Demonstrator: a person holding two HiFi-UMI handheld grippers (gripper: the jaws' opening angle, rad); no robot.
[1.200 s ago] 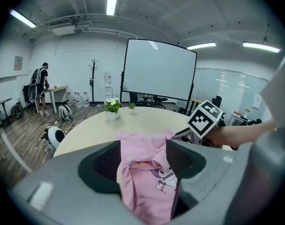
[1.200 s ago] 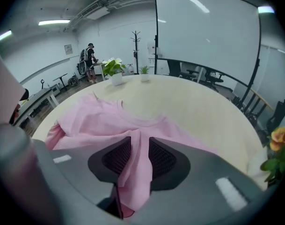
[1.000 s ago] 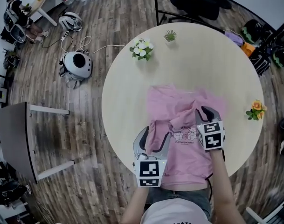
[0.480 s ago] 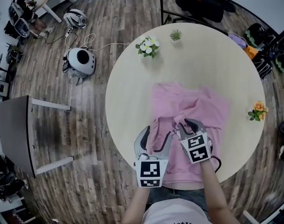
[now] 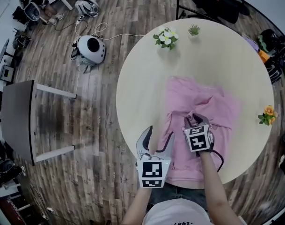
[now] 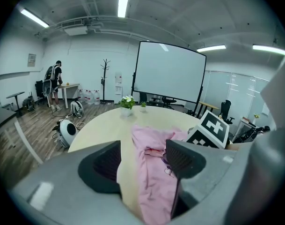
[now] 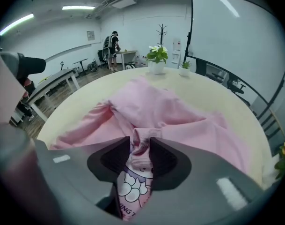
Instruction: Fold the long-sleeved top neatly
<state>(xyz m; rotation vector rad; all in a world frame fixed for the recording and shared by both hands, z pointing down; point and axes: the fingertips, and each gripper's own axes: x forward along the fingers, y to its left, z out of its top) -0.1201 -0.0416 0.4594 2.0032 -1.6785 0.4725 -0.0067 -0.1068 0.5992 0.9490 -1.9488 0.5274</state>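
Pinching the ribbed cuff [image 7: 141, 145] of the pink long-sleeved top [image 5: 205, 102] in the right hand-held gripper [image 5: 196, 121], jaws freshly loosened.
Holding the left hand-held gripper [image 5: 160, 133] wide apart, empty, beside the top.

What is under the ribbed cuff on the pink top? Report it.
The top's printed front lies under the cuff; the print's covered part cannot be seen.

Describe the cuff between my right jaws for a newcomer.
On the round table lies a pink top. Over its printed chest, the right hand-held gripper, jaws just opened wider, holds an upright cuff. It is ribbed; the fabric around is smooth.
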